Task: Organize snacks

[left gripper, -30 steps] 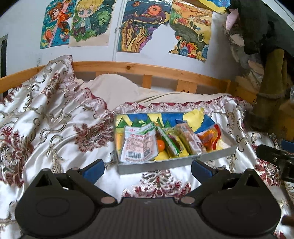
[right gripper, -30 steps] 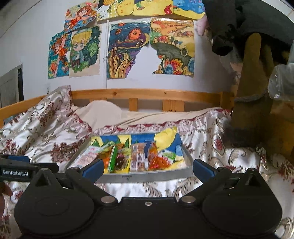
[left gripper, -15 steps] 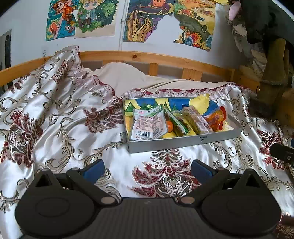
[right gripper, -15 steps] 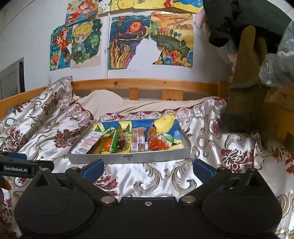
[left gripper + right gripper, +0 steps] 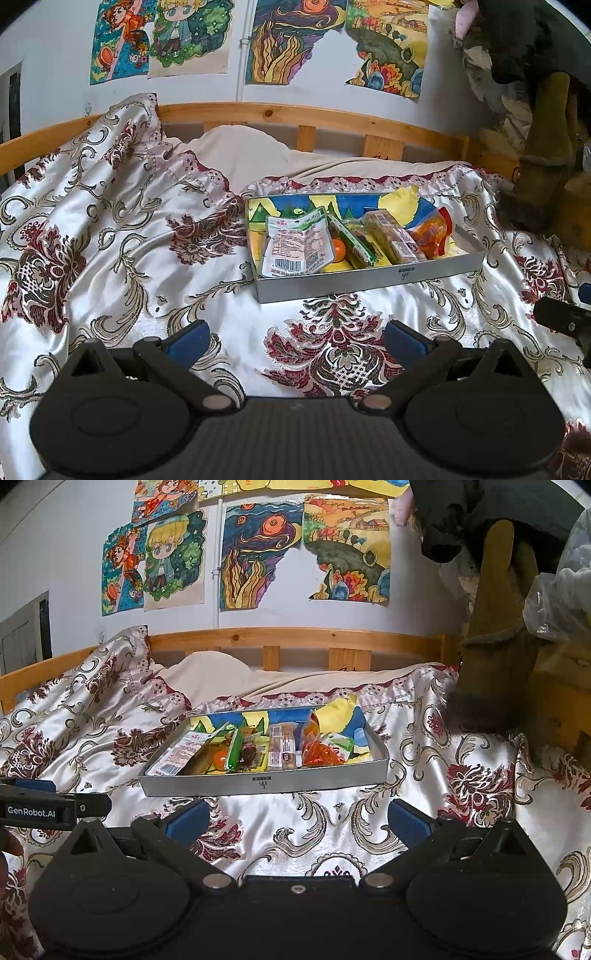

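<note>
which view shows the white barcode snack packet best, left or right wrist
The left wrist view: the white barcode packet faces that camera nearly flat, printed side and barcode fully visible at the tray's left end. In the right wrist view the packet lies foreshortened along the tray's left wall, only partly readable.

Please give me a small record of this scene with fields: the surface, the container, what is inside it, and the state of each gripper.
surface: patterned satin bedspread
container: grey tray, lying flat on the bedspread
contents: white packet with barcode, green stick packet, long brown bar, orange-red packet, small orange ball
left gripper: open, empty, short of the tray
right gripper: open, empty, short of the tray
</note>
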